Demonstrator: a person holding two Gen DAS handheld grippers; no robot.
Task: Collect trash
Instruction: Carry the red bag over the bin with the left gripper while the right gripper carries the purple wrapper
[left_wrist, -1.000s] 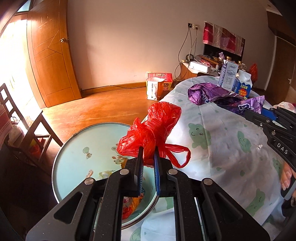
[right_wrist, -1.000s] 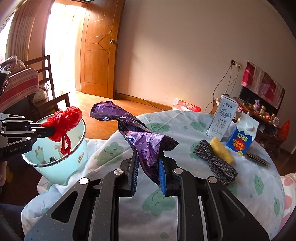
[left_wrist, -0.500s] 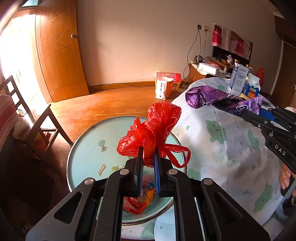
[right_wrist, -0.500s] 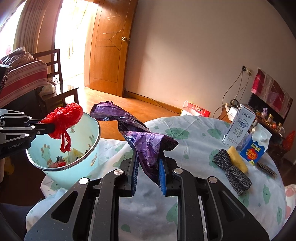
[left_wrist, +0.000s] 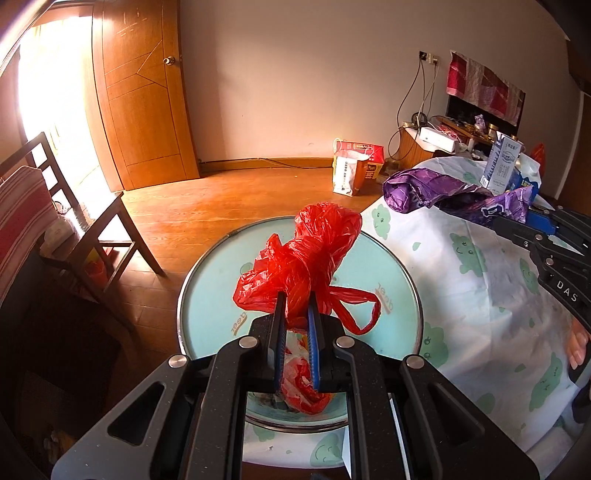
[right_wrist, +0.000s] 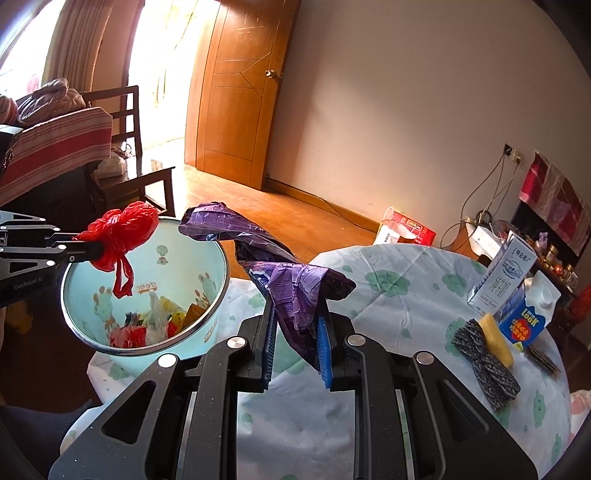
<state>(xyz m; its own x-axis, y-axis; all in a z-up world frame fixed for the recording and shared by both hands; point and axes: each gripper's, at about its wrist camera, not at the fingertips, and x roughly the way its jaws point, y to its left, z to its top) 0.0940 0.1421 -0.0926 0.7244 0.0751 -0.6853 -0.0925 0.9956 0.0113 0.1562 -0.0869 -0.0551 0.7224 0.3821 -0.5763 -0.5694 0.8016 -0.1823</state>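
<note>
Red bag (left_wrist: 314, 258), knotted and clenched in the left gripper's (left_wrist: 295, 314) fingers at centre frame, hangs over the pale blue bin (left_wrist: 402, 269); release it only once squarely above the opening, while the right gripper (right_wrist: 295, 328) grips the purple bag (right_wrist: 291, 291).

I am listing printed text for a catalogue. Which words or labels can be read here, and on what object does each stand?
"LOOK": blue carton.
"DAS": right tool body.
"GenRobot.AI": left tool body.
"deer", mirrored, uncertain: trash bin wall.
White carton: Chinese print, too small to read.
Purple bag: print crumpled, unreadable.
</note>
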